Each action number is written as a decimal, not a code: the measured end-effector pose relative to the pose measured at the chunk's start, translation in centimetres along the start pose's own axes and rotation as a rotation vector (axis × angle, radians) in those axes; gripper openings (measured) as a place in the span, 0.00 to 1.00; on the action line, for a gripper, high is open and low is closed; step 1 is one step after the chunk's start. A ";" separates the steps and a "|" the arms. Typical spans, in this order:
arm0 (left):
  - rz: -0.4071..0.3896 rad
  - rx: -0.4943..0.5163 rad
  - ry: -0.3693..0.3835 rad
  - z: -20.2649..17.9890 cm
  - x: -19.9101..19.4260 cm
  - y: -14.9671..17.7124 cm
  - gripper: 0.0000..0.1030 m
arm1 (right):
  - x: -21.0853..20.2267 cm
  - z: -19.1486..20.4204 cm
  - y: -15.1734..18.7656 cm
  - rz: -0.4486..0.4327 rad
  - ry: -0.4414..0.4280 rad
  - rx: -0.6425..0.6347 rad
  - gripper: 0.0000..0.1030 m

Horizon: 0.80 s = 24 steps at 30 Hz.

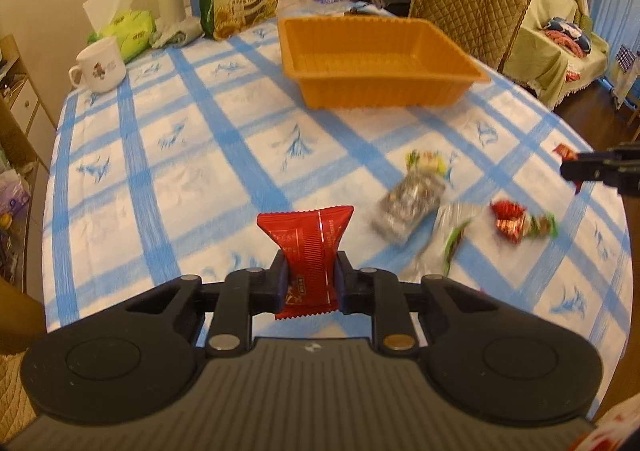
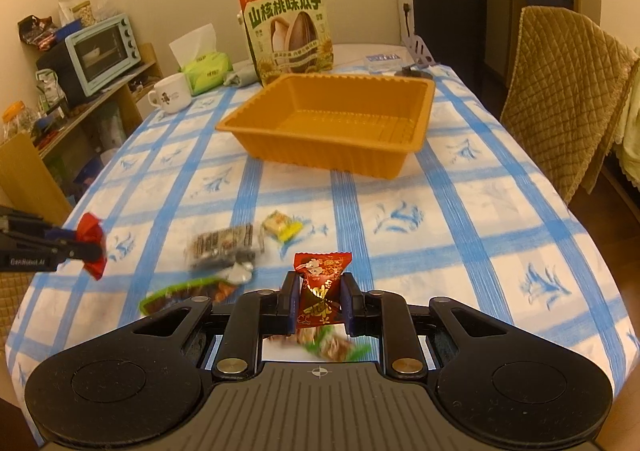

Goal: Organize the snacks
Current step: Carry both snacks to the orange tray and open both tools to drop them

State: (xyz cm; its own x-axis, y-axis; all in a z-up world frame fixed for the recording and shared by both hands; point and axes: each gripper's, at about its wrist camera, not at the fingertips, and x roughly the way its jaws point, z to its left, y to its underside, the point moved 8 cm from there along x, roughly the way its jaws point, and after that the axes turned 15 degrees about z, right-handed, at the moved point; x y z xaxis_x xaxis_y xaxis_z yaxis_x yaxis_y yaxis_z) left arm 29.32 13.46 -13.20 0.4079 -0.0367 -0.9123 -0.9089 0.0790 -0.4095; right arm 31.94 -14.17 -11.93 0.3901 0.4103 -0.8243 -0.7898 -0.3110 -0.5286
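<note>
The left gripper [image 1: 309, 283] was clamped on a red snack packet [image 1: 306, 251], which stood upright between the pads above the tablecloth; the packet's lower end was partly hidden behind the gripper body, and its print was too small to read. The right gripper [image 2: 319, 301] was pinching a red candy with gold print [image 2: 320, 287] in the same manner, its lower twist cut off by the fingers. In the left wrist view only the tip of the right gripper [image 1: 576, 169] showed at the right edge, with slivers of red wrapper beside it. In the right wrist view the left gripper [image 2: 86, 245] entered from the left edge, the red packet [image 2: 91, 241] visible edge-on at its tip. The loose snacks lay near the grippers on the blue-checked tablecloth [image 2: 460, 219]: a clear-wrapped dark bar [image 2: 224, 245], a yellow-green sweet [image 2: 282, 227] just beyond it, and a green-edged wrapper [image 2: 184, 295] partly hidden behind the right gripper's frame. All were blurred, and their labels could not be made out. A further blurred wrapper [image 2: 332, 345] showed through the gap below the right gripper's fingers. The orange tray [image 2: 332, 155] stood farther off, well apart from the snacks, with nothing visible inside it. Beyond the tray stood a large sunflower-seed bag [image 2: 288, 35], a white mug [image 2: 172, 95] and a tissue pack [image 2: 204, 69] at the far left.
</note>
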 end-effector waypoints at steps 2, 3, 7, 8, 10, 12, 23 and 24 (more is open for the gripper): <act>-0.016 0.006 0.006 -0.2 0.0 -1.9 0.20 | 0.2 0.0 -1.0 -0.008 -0.006 -0.002 0.21; -0.025 0.008 0.009 -0.3 0.0 -2.9 0.20 | 0.4 0.0 -1.7 -0.012 -0.010 -0.003 0.21; -0.062 0.021 0.033 -1.0 0.2 -7.4 0.20 | 1.0 0.0 -4.4 -0.035 -0.024 -0.009 0.21; -0.069 0.027 0.033 -1.2 0.3 -8.5 0.20 | 1.2 0.0 -5.2 -0.041 -0.026 -0.010 0.21; -0.082 0.037 0.036 -1.5 0.5 -10.6 0.20 | 1.7 0.0 -7.0 -0.051 -0.035 -0.008 0.21; -0.088 0.042 0.040 -1.9 0.9 -12.7 0.20 | 2.1 -0.1 -8.6 -0.062 -0.042 -0.007 0.21; -0.078 0.052 0.059 -3.7 4.8 -22.6 0.20 | 6.8 -2.4 -16.7 -0.075 -0.065 0.084 0.21; -0.072 0.052 0.057 -3.9 5.3 -23.3 0.20 | 7.3 -2.8 -17.2 -0.071 -0.060 0.090 0.21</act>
State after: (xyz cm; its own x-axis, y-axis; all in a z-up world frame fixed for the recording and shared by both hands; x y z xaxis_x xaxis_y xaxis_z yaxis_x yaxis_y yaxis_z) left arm 52.31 7.57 -8.52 0.4651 -0.1004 -0.8795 -0.8710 0.1257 -0.4749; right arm 49.64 -8.21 -9.40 0.4196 0.4798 -0.7705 -0.8018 -0.2020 -0.5624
